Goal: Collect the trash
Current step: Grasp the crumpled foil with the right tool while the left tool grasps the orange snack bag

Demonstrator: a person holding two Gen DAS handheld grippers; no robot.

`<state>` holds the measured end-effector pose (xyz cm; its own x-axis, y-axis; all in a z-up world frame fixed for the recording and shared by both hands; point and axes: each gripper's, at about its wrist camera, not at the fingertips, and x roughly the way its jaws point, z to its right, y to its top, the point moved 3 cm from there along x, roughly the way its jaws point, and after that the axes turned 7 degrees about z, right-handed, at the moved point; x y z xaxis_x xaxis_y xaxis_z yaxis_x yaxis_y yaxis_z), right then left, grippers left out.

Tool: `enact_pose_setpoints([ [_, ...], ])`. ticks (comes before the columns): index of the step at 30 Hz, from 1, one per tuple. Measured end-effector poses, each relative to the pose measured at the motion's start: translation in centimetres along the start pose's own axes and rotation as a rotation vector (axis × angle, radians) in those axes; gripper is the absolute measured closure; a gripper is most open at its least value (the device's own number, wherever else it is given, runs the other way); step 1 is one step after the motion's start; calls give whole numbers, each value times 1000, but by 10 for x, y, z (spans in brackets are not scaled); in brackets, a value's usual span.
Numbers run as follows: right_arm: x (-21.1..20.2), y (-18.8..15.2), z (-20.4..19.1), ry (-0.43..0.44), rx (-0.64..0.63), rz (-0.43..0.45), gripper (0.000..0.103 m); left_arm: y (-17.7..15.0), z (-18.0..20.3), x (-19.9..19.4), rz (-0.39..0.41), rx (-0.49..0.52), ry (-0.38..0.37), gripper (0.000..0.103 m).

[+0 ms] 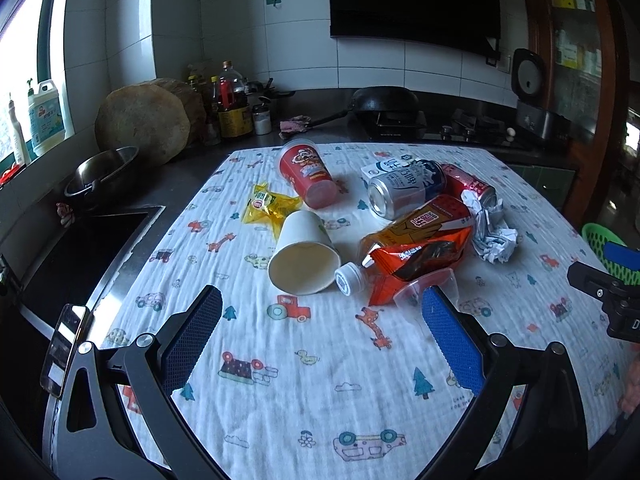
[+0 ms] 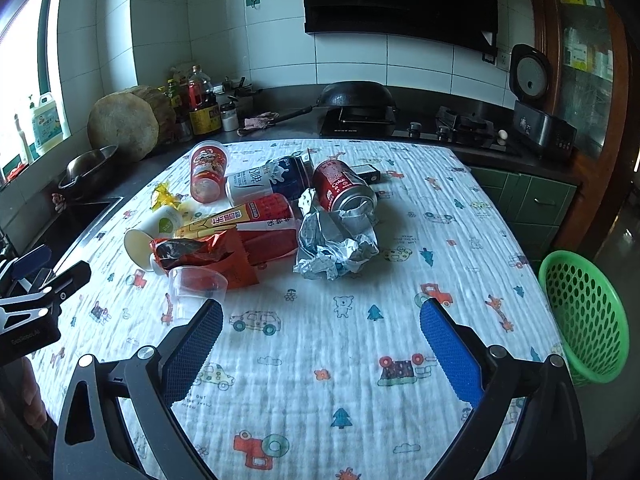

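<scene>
A heap of trash lies on the patterned cloth (image 1: pixel 320 360): a white paper cup (image 1: pixel 302 258) on its side, a red snack cup (image 1: pixel 308 178), a yellow wrapper (image 1: pixel 266 206), a blue-white can (image 1: pixel 404 188), a red Coke can (image 2: pixel 344 188), an orange bottle with a torn snack bag (image 1: pixel 416 248), crumpled paper (image 2: pixel 336 248) and a clear plastic cup (image 2: pixel 196 292). My left gripper (image 1: pixel 320 308) is open and empty, just short of the paper cup. My right gripper (image 2: pixel 320 316) is open and empty, short of the crumpled paper.
A green mesh basket (image 2: pixel 584 316) stands at the table's right edge. A sink (image 1: pixel 76 256) and a steel bowl (image 1: pixel 102 172) lie to the left. A wok (image 2: pixel 354 96), a stove, bottles and a rice cooker (image 2: pixel 536 108) line the back counter.
</scene>
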<state>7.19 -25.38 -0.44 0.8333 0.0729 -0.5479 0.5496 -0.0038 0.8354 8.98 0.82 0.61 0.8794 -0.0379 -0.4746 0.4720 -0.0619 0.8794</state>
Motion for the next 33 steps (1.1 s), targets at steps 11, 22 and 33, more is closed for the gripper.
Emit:
enact_pose_setpoints([
  [11,60,17,18,52,12,-108,19,9,-9,23,-22,16,-84,12],
  [22,138,22,24,79,15,-240,19,8,9,41,-65,85,-252,32],
  [33,175,18,34,126,53,-298,36,7,41,89,-168,162,-396,42],
])
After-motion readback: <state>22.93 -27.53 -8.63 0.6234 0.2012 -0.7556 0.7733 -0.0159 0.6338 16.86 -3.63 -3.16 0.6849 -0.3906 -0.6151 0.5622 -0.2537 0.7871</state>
